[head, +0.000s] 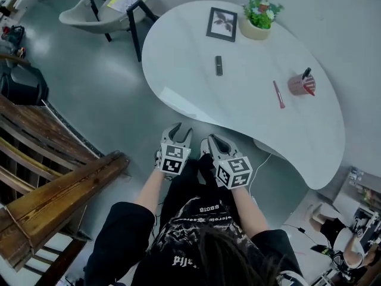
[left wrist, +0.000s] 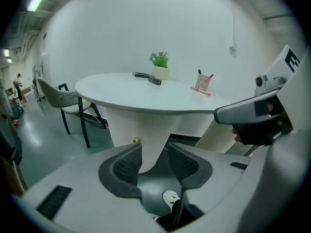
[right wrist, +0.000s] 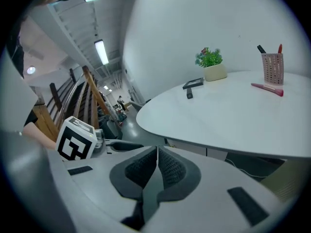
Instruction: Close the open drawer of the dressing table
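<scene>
Grey plastic left gripper, jaws slightly apart and empty, faces the small brass knob on the white drawer front under the white curved dressing table. The grey right gripper has jaws together, holding nothing. On top: one black-framed picture, one potted green plant, one pink brush, one pink mesh holder. White shirt lettering is unreadable.

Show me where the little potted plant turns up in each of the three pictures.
Head view: the potted plant is at the top, right of centre, beside the picture frame.
Left gripper view: near the middle, slightly above centre, on the far side of the table.
Right gripper view: upper half, right of centre.
Shared landmark: the pink pen cup, to the plant's right in every view.
</scene>
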A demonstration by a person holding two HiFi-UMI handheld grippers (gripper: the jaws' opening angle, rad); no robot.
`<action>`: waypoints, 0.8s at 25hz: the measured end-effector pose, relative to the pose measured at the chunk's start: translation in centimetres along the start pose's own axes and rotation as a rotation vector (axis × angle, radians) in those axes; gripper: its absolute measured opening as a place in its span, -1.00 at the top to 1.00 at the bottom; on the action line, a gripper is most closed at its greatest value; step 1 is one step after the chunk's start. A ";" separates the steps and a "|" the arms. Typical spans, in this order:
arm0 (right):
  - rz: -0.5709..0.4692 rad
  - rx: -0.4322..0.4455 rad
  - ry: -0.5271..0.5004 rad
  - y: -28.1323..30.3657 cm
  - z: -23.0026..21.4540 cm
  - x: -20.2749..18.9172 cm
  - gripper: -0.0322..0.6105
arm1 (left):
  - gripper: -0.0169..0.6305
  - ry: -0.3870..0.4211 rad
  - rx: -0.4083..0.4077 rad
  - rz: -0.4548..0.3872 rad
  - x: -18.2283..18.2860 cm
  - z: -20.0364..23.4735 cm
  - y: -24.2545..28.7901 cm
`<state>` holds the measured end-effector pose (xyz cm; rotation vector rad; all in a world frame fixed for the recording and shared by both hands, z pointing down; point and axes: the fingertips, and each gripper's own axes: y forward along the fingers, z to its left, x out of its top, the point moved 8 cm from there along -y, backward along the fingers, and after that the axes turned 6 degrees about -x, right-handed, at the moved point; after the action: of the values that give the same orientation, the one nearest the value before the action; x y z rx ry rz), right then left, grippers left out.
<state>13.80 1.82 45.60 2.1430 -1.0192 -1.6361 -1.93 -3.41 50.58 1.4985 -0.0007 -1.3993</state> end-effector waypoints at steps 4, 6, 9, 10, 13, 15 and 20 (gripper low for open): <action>-0.025 -0.001 -0.033 -1.1 -1.2 1.2 0.81 | 0.40 -0.040 0.023 -0.060 1.6 -1.7 -1.7; -0.055 0.011 -0.059 -1.4 -1.4 2.5 0.81 | 0.40 -0.056 0.045 -0.104 3.0 -1.9 -2.7; -0.078 0.024 -0.076 -1.9 -1.8 4.1 0.81 | 0.40 -0.094 0.076 -0.168 4.6 -2.9 -4.3; -0.082 0.024 -0.077 -2.1 -2.1 4.5 0.81 | 0.40 -0.096 0.084 -0.182 5.0 -3.4 -4.7; -0.105 0.032 -0.081 -2.4 -2.7 5.6 0.81 | 0.40 -0.082 0.104 -0.209 6.2 -4.6 -5.0; -0.115 0.041 -0.094 -2.7 -2.8 6.0 0.81 | 0.40 -0.068 0.114 -0.229 7.0 -5.2 -5.2; -0.117 0.061 -0.138 -3.3 -2.8 6.6 0.81 | 0.40 -0.047 0.151 -0.292 8.8 -6.1 -6.4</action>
<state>18.40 -0.70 39.75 2.1919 -1.0114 -1.8521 1.42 -1.85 38.64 1.6384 0.0880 -1.6985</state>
